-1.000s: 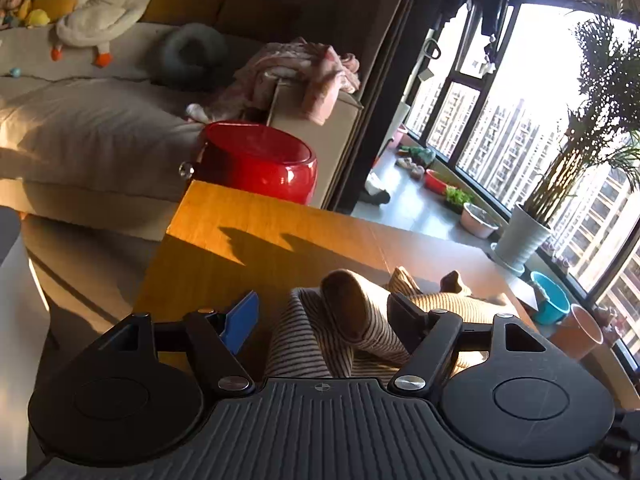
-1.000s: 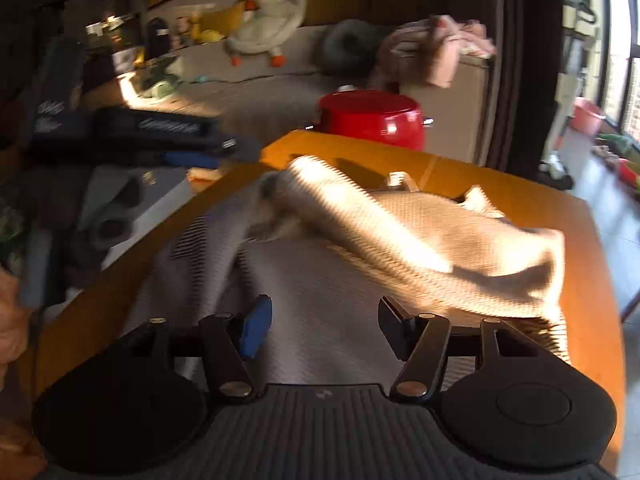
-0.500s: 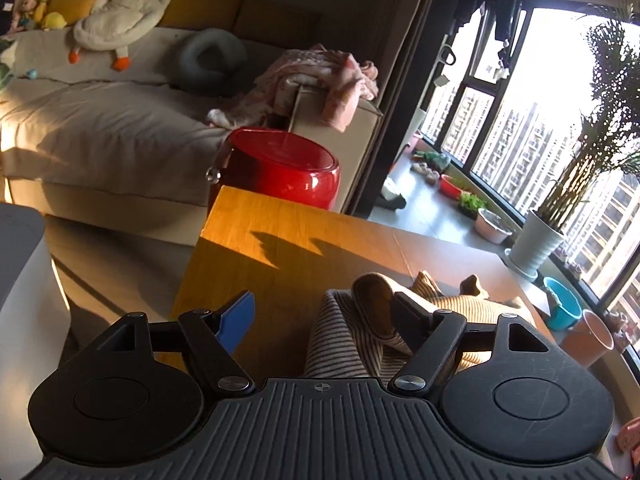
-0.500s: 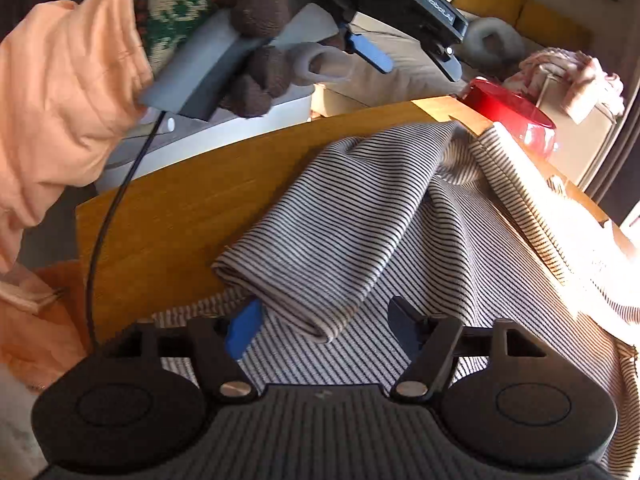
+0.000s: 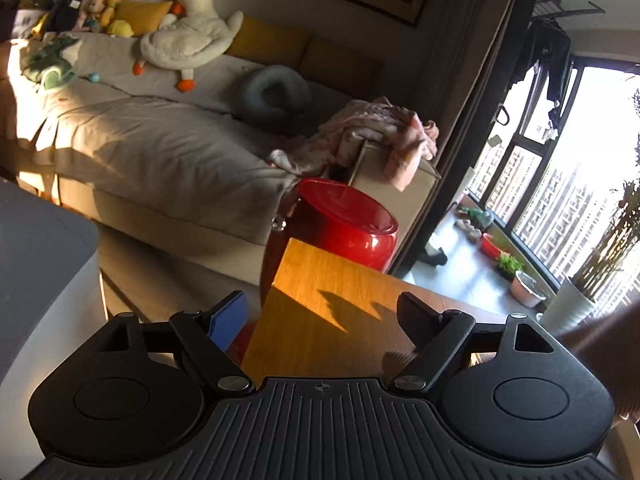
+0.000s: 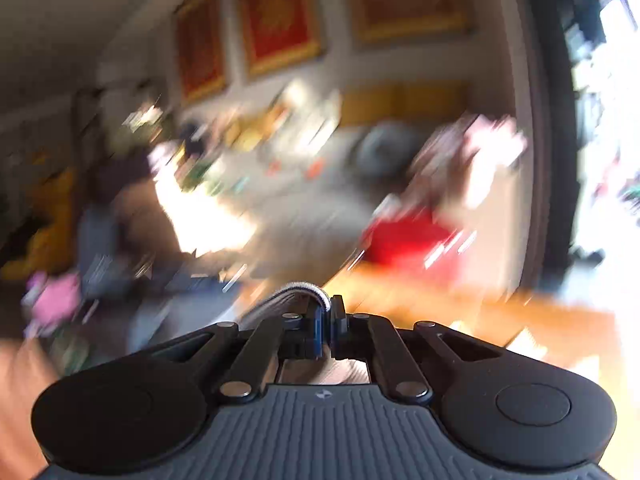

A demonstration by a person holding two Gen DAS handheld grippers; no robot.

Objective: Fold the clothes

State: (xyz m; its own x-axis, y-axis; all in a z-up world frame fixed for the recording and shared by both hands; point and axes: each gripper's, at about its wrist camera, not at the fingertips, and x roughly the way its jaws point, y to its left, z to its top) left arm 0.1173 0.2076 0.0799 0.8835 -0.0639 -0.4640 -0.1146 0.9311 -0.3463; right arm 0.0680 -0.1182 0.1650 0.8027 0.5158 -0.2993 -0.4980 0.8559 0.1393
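My left gripper is open and empty, held above the far corner of the wooden table. No clothing shows between its fingers. My right gripper is shut on a fold of the striped garment, which pokes out above the pinched fingertips. The right wrist view is heavily blurred by motion. The rest of the garment is hidden below the gripper body.
A red round stool stands just beyond the table corner. Behind it are a grey sofa with a plush duck and a pile of pink clothes. Windows and potted plants are on the right.
My left gripper has lifted away from the striped garment and now looks over the bare table corner. My right gripper has closed on a fold of the garment and is moving fast.
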